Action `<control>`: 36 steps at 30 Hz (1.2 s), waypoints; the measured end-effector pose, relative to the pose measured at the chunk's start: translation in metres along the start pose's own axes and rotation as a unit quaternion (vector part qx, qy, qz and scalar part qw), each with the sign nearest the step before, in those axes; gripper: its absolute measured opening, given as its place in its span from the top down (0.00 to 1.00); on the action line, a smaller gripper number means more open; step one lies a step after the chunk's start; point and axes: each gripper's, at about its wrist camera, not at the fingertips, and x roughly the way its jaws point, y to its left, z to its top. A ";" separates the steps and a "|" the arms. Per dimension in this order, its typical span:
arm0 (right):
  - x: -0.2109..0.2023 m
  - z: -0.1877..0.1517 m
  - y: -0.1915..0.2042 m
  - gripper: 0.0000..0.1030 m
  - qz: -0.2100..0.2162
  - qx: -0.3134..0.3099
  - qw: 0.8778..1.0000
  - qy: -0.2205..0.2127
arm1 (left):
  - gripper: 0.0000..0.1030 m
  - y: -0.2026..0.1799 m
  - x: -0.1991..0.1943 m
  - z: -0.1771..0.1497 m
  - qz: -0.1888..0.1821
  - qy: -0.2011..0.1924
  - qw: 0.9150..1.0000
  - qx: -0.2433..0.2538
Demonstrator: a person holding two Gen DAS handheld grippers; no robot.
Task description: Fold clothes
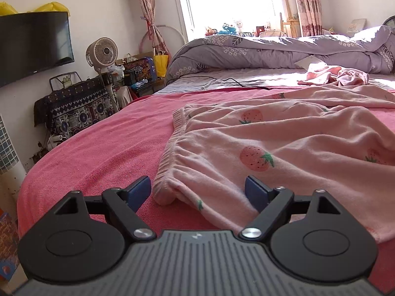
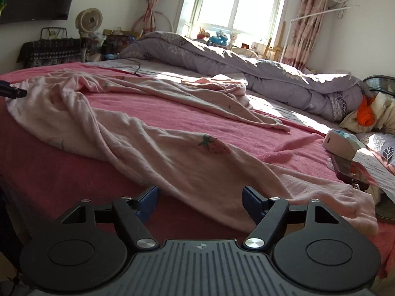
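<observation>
Ahead, a bed is being covered by a pink towel sheet (image 1: 93,148), with a grey quilt (image 1: 271,49) beyond. Strawberry-print pyjama trousers (image 2: 192,162) are being stretched crosswise, waistband between the left gripper (image 1: 197,192)'s parted jaws, hem at the right gripper (image 2: 200,204), also parted.

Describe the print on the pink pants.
Red strawberries with green leaves on pale pink pants; clearest in left wrist view.
</observation>
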 end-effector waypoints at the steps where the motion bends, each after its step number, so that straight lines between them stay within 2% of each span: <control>1: 0.007 0.001 0.005 0.66 -0.005 -0.012 1.000 0.003 | 0.16 0.001 0.000 -0.001 0.000 0.000 1.000 0.000; 2: 0.013 0.003 0.010 0.79 -0.012 -0.022 1.000 0.004 | 0.15 0.001 0.000 -0.001 0.000 -0.001 1.000 -0.001; 5: 0.022 0.023 0.004 0.80 -0.035 -0.007 0.999 -0.028 | 0.14 0.004 0.001 -0.004 -0.005 0.002 1.000 -0.004; 9: 0.045 0.075 -0.016 0.80 -0.059 0.002 0.995 -0.076 | 0.12 0.006 0.004 -0.004 -0.007 0.005 1.000 -0.008; 12: 0.091 0.115 -0.023 0.74 -0.074 -0.022 0.993 -0.086 | 0.12 0.007 0.005 -0.005 -0.006 0.005 1.000 -0.012; 14: 0.128 0.131 -0.026 0.56 -0.068 -0.021 0.995 -0.071 | 0.12 0.008 0.004 -0.005 -0.007 0.005 1.000 -0.014; 16: 0.144 0.134 -0.029 0.55 -0.066 -0.002 0.997 -0.049 | 0.11 0.010 0.004 -0.006 -0.009 0.006 1.000 -0.018; 18: 0.142 0.127 -0.032 0.50 -0.061 0.019 0.996 -0.055 | 0.11 0.011 0.004 -0.007 -0.012 0.003 1.000 -0.019; 19: 0.132 0.119 -0.034 0.39 -0.067 0.025 0.995 -0.066 | 0.10 0.012 0.005 -0.008 -0.013 0.002 1.000 -0.019; 20: 0.122 0.111 -0.036 0.32 -0.078 0.028 0.994 -0.070 | 0.08 0.013 0.006 -0.008 -0.013 0.001 1.000 -0.022; 22: 0.097 0.093 -0.045 0.32 -0.098 0.042 0.992 -0.069 | 0.08 0.013 0.007 -0.009 -0.016 0.001 1.000 -0.027; 26: 0.050 0.048 -0.070 0.29 -0.103 0.079 0.991 -0.042 | 0.08 0.013 0.007 -0.011 -0.015 -0.002 0.999 -0.033; 30: 0.035 0.016 -0.071 0.29 -0.102 0.058 0.993 0.009 | 0.08 0.011 0.006 -0.010 -0.007 0.000 0.999 -0.036; 31: 0.038 0.013 -0.068 0.32 -0.119 0.045 0.992 0.021 | 0.08 0.010 0.006 -0.010 -0.004 0.001 0.999 -0.036; 33: 0.049 0.011 -0.068 0.55 -0.163 0.031 0.986 0.035 | 0.08 0.009 0.005 -0.009 0.000 0.004 0.999 -0.035; 34: 0.053 0.013 -0.073 0.75 -0.167 0.042 0.984 0.037 | 0.08 0.007 0.004 -0.008 0.002 0.005 0.999 -0.032; 35: 0.056 0.016 -0.079 0.81 -0.168 0.062 0.983 0.035 | 0.08 0.006 0.003 -0.008 0.004 0.006 1.000 -0.029; 36: 0.059 0.021 -0.085 0.81 -0.170 0.076 0.982 0.028 | 0.08 0.006 0.002 -0.008 0.005 0.006 1.000 -0.026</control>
